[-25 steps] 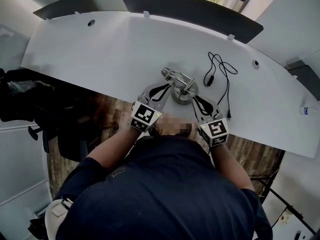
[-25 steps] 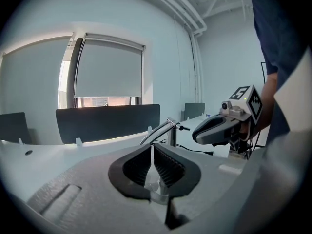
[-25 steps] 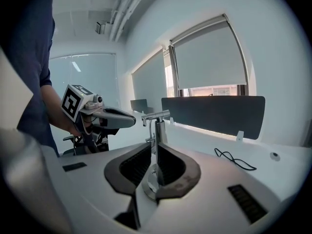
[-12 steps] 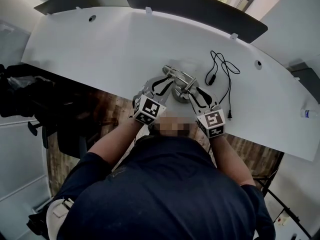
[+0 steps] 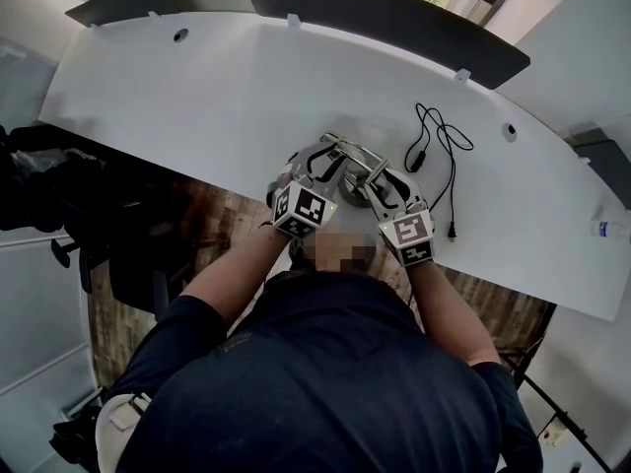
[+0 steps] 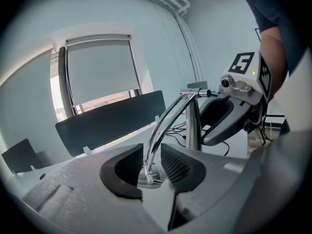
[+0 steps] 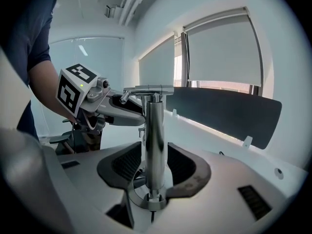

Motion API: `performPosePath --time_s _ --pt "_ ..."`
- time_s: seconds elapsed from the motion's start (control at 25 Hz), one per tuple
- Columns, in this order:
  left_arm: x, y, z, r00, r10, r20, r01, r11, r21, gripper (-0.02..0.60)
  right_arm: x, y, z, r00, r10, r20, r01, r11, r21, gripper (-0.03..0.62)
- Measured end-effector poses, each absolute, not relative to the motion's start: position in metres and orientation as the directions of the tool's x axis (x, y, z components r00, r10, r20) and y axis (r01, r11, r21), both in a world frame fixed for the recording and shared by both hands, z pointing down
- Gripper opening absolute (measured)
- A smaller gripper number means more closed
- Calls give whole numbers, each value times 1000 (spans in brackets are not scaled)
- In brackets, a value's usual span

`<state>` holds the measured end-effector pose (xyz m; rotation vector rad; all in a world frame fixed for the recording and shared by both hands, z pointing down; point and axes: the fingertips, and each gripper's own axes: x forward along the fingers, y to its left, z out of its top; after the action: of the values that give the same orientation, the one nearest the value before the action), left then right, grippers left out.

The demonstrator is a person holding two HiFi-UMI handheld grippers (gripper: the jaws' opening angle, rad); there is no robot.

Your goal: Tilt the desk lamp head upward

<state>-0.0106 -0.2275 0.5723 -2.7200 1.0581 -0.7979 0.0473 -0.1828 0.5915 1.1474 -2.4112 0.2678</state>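
Note:
A chrome desk lamp [image 5: 352,168] stands near the front edge of the white desk [image 5: 197,97]. Its curved arm [image 6: 163,126] runs down between the pads of my left gripper [image 6: 152,167], whose jaws are opening; narrow gaps show on both sides. Its upright post [image 7: 155,140] rises from a round base [image 7: 151,199] between the pads of my right gripper [image 7: 155,167], also opening and not pressing on it. In the head view the left gripper [image 5: 320,163] and right gripper [image 5: 382,187] flank the lamp. The lamp's head is hidden there.
A black cable [image 5: 434,141] lies coiled just right of the lamp. A dark partition [image 5: 394,18] runs along the desk's far edge. A small bottle [image 5: 609,229] sits at the far right. A dark chair [image 5: 49,195] stands left of the desk.
Both grippers have moved forward from the desk's front edge to the lamp. Their jaws have spread and now stand around the lamp's arm and post.

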Motion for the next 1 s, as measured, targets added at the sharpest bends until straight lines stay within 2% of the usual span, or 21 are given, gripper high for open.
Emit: performPosePath --time_s 0.2,0.4,0.6,1.0 --pt "-7 -232 574 613 -671 417 -580 -741 -339 95 42 -189 596 -539 -681 497 -773 634 30 161" --pt "-5 -237 584 604 -676 423 -583 -736 -344 57 38 -198 597 -534 -688 491 -775 631 41 161" --pt "-4 -239 586 601 -682 417 -574 -732 -368 46 34 -201 598 -543 -686 485 -776 630 21 153" --pt "-4 -238 586 585 -645 492 -511 -764 -395 40 34 -201 601 -538 -670 511 -773 634 19 150"
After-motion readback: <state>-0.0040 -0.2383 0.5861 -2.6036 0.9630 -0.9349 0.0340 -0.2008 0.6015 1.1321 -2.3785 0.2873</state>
